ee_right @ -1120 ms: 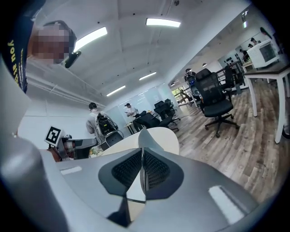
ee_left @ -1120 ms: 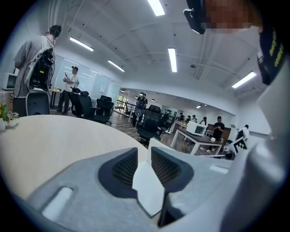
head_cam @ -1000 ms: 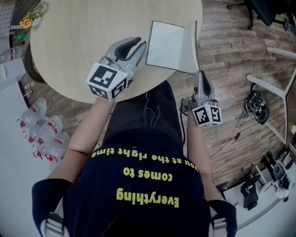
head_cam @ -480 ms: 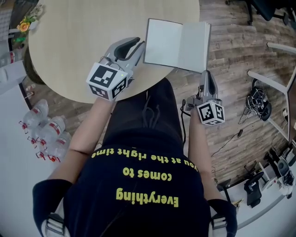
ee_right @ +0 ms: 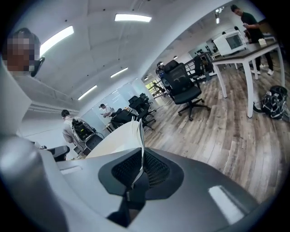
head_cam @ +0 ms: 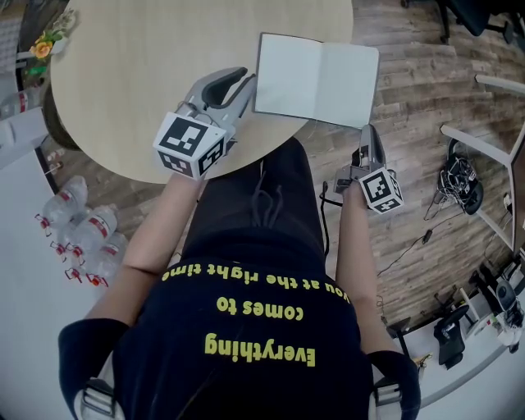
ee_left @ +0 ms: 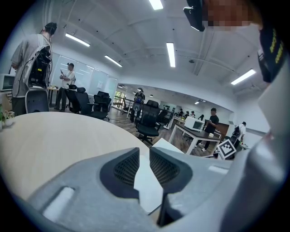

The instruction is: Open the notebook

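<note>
Right of centre in the head view, your right gripper (head_cam: 367,131) is pinching the notebook's right-hand edge, jaws closed on it. Your left gripper (head_cam: 248,79) is hovering with a narrow gap at its left edge. The notebook (head_cam: 316,78) is lying spread flat on the table (head_cam: 148,66) at upper centre, so the opening is looking done, with only the release left.

Round light-wood table (head_cam: 123,66) sits under your left tongs (head_cam: 248,79). Clear plastic water bottles (head_cam: 82,234) lie on the floor, well off to their left. Black cable heap (head_cam: 454,189) lies on the wood-plank floor (head_cam: 410,90), right of your right tongs (head_cam: 369,131). Black office chair (head_cam: 480,20) stands far beyond them.
</note>
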Action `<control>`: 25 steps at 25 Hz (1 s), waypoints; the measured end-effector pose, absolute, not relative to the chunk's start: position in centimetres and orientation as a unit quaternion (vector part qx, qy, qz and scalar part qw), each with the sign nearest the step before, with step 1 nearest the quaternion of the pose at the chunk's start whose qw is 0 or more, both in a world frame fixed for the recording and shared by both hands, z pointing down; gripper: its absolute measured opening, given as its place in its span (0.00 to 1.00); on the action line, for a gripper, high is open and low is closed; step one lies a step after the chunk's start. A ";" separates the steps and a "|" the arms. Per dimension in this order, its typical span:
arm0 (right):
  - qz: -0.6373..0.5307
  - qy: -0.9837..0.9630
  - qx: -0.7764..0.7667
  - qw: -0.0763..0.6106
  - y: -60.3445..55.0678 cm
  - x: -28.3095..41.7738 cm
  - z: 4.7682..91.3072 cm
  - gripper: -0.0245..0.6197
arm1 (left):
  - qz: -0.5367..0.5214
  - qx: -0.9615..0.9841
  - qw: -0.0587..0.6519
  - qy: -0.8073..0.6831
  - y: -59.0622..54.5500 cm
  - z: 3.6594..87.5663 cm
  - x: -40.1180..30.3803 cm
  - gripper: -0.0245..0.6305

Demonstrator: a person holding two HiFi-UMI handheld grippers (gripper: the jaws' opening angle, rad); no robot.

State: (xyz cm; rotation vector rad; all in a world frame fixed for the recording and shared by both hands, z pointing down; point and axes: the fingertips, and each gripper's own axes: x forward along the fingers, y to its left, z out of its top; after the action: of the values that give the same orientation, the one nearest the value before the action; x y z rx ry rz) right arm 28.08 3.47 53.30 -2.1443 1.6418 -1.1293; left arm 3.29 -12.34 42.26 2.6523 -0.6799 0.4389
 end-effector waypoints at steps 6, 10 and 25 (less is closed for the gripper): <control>-0.410 0.541 -0.723 0.128 2.4 29.0 55.2 0.09 | 0.158 0.940 0.184 -0.241 -12.3 42.3 3.4 0.15; -0.419 0.537 -0.719 0.137 1.4 29.1 55.8 0.09 | 0.160 0.939 0.182 -0.242 -12.4 42.3 3.4 0.15; -0.458 0.518 -0.710 0.131 0.5 29.1 59.0 0.09 | 0.161 0.936 0.182 -0.254 -13.4 42.3 3.4 0.15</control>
State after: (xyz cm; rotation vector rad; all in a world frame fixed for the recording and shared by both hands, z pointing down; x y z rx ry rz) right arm 29.15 0.54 58.98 -2.0615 1.5053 -1.3303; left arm 3.37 -13.41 42.28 2.6417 -0.7172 0.4534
